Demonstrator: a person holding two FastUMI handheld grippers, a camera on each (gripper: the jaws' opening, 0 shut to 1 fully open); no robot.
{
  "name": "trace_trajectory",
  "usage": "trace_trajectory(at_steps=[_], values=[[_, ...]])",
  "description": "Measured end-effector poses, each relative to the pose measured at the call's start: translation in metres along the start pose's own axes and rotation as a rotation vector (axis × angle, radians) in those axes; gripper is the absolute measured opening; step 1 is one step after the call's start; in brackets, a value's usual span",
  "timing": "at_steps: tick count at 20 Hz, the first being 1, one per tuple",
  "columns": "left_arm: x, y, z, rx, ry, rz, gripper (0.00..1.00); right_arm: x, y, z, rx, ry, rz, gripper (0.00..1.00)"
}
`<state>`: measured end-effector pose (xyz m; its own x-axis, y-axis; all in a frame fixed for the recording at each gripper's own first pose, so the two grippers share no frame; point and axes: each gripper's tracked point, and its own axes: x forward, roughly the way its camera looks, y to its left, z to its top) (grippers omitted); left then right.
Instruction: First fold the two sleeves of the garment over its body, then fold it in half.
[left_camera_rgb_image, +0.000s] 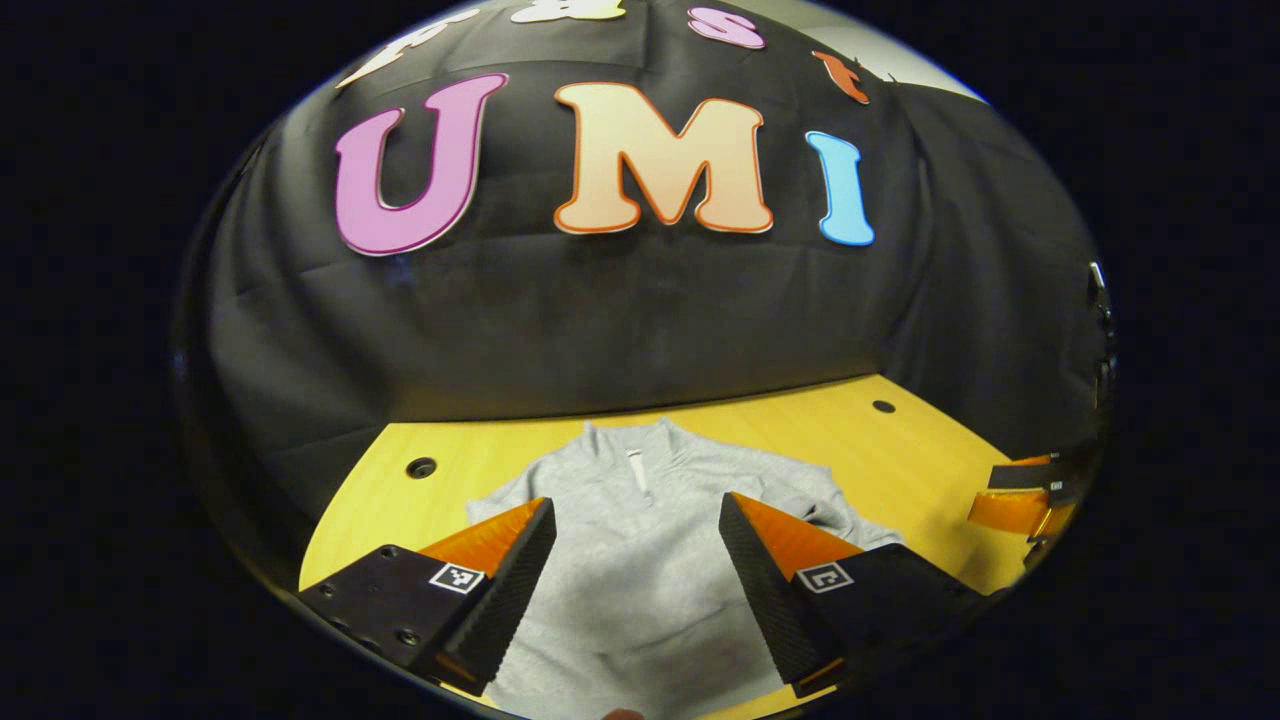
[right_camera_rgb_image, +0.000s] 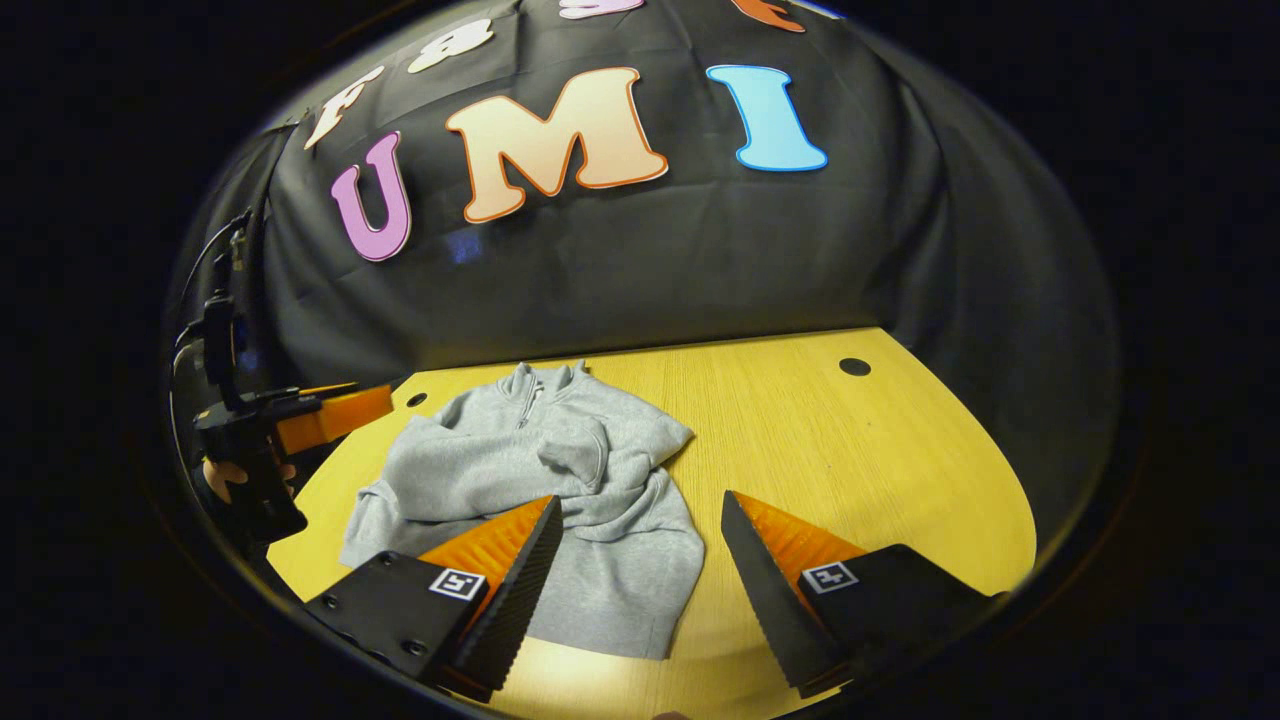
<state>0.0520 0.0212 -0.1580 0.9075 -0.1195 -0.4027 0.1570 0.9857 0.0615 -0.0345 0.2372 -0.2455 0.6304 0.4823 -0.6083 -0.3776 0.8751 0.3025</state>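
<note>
Grey garment (right_camera_rgb_image: 540, 500) lying on the yellow surface (right_camera_rgb_image: 850, 470), collar (right_camera_rgb_image: 540, 382) away from the holder, zip running down from it; in the right gripper view one sleeve (right_camera_rgb_image: 590, 455) is already laid across the chest, its cuff pointing down over the body; the other sleeve (right_camera_rgb_image: 375, 525) appears to lie out along the garment's far side from that camera, not yet brought in, though the cloth is rumpled there and I can't be certain; so my read is we're midway through the sleeve step, one over, one to go, the half-fold untouched.

Left claw (left_camera_rgb_image: 637, 560) hangs above the garment's body with its fingers spread wide, nothing between them; right claw (right_camera_rgb_image: 640, 560) likewise spread, poised over the hem corner and bare surface, gripping nothing.

What the next move calls for, I'd judge: the left claw drops onto the loose sleeve near the cuff, pinches one layer only, lifts and carries it across the chest; the fleece looks thick and soft, so a shallow bite may slip.

Now the views: the right gripper view gives the whole outline, the folded sleeve, the hem edge, and the left claw (right_camera_rgb_image: 330, 412) with the hand (right_camera_rgb_image: 235, 475) holding it off at the side; the left gripper view sits close over the body, showing collar and zip tab (left_camera_rgb_image: 640, 470) plainly, the bunched fold of cloth (left_camera_rgb_image: 810, 505) beside its finger, and the right claw (left_camera_rgb_image: 1020, 500) off at the edge.
</note>
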Motion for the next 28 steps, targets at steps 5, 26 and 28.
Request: trace_trajectory(at_steps=[5,26,28], values=[[-0.040,0.030,-0.053,-0.023,0.093,0.036,0.97,0.000,0.004,-0.018,-0.094,0.035,-0.001,0.96],[-0.102,0.071,-0.221,-0.190,0.406,0.154,0.99,0.013,0.005,-0.123,-0.143,0.240,-0.079,0.96],[-0.103,0.070,-0.221,-0.180,0.406,0.149,0.98,0.015,0.005,-0.134,-0.140,0.269,-0.083,0.99]])
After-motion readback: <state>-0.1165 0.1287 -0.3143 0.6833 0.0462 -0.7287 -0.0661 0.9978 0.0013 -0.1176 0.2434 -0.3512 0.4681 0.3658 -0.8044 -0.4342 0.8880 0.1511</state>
